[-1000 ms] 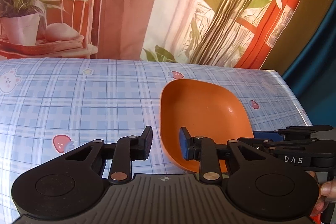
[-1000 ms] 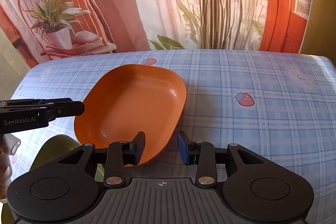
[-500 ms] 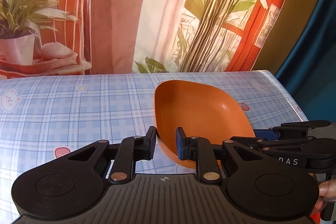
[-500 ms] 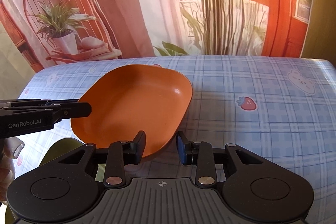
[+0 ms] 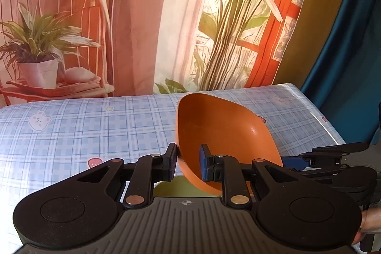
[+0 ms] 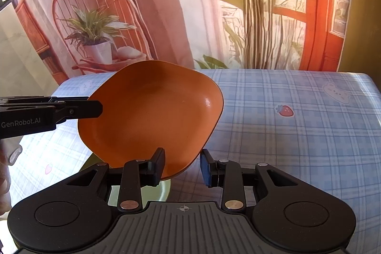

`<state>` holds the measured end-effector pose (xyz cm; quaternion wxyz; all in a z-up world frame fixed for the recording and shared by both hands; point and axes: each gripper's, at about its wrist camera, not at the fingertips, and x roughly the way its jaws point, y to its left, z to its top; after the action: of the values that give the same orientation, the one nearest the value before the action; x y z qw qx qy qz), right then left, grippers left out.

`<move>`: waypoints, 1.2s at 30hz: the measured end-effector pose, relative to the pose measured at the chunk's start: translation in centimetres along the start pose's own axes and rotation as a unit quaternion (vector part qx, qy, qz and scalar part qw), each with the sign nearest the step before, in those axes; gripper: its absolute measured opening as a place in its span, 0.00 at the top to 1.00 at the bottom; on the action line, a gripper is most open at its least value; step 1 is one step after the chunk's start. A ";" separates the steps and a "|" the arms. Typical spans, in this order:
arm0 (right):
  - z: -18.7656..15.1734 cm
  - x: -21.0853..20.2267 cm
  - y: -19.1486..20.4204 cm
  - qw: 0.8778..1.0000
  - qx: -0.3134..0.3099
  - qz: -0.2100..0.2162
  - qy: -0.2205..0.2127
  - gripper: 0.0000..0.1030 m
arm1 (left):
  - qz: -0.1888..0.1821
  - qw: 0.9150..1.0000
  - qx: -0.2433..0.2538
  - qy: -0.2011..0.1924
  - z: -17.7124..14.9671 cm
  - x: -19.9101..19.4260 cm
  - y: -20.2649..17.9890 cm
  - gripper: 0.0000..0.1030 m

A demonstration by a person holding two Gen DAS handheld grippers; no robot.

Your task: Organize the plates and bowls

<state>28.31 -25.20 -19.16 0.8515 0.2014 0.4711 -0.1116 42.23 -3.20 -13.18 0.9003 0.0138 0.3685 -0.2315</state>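
Observation:
An orange squarish bowl (image 5: 223, 135) is held tilted above the table. My left gripper (image 5: 188, 162) is shut on its near rim, one finger inside and one outside. In the right wrist view the bowl (image 6: 152, 116) fills the middle, and the left gripper's fingers (image 6: 78, 108) clamp its left rim. My right gripper (image 6: 182, 166) straddles the bowl's near edge with a clear gap at its right finger. A green dish (image 6: 164, 189) lies on the table under the bowl; it also shows in the left wrist view (image 5: 176, 187).
The table (image 6: 309, 135) has a blue plaid cloth with bear and strawberry prints. A printed backdrop (image 5: 119, 16) hangs right behind its far edge. The table's right edge (image 5: 319, 116) drops off beside a dark blue curtain.
The left gripper closed onto the bowl's rim and lifted it, tilting it up. The green dish beneath has come into view. The right gripper stays spread around the bowl's edge.

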 end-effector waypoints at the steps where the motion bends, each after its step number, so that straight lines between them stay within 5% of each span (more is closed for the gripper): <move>1: -0.2 -0.2 0.4 1.000 -0.001 0.001 0.002 0.71 | -0.001 1.000 0.000 0.000 -0.3 -0.5 0.1 0.79; 15: -3.3 -0.6 4.7 0.999 -0.020 -0.005 0.028 0.71 | -0.011 1.000 -0.013 0.010 -4.2 -3.4 2.6 0.79; 36: -5.6 0.2 6.5 0.998 -0.036 -0.039 0.041 0.68 | -0.028 0.999 -0.024 0.027 -6.9 -2.5 4.0 0.78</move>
<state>26.68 -16.86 -20.43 0.8332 0.1563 0.5169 -0.1194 37.86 2.74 -17.14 0.8832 -0.0113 0.3985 -0.2469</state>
